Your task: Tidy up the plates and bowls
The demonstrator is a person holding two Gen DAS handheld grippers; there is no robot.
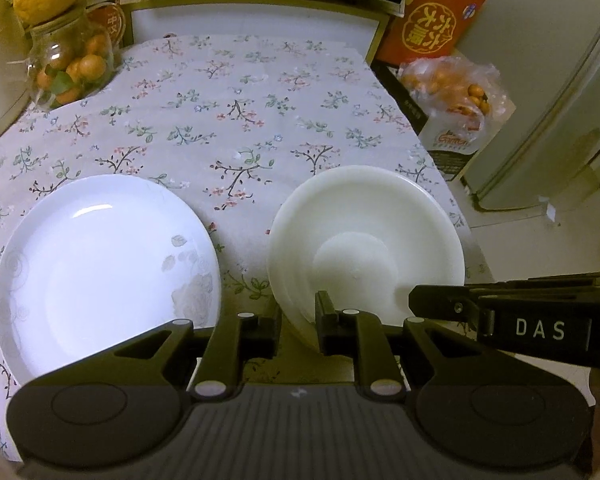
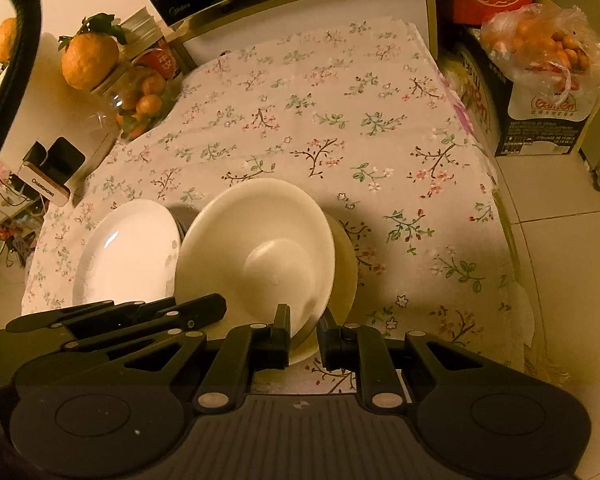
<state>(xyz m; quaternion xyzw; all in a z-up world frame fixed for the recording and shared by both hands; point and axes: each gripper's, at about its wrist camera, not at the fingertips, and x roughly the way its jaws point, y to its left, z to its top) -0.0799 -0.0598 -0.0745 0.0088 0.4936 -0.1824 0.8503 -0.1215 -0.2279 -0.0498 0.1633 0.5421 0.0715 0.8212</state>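
- On the flowered cloth, at the lower left of the left wrist view, lies a flat white plate, upright side up.
- Right of it, a white bowl is tilted, its rim toward the camera.
- At the bottom centre, the left gripper is clenched on the near rim of the bowl.
- In the right wrist view, the right gripper grasps the rim of a bowl too; a second bowl seems nested behind the front one, but I cannot tell which rim it pinches.
- At the upper left stands a jar of oranges.
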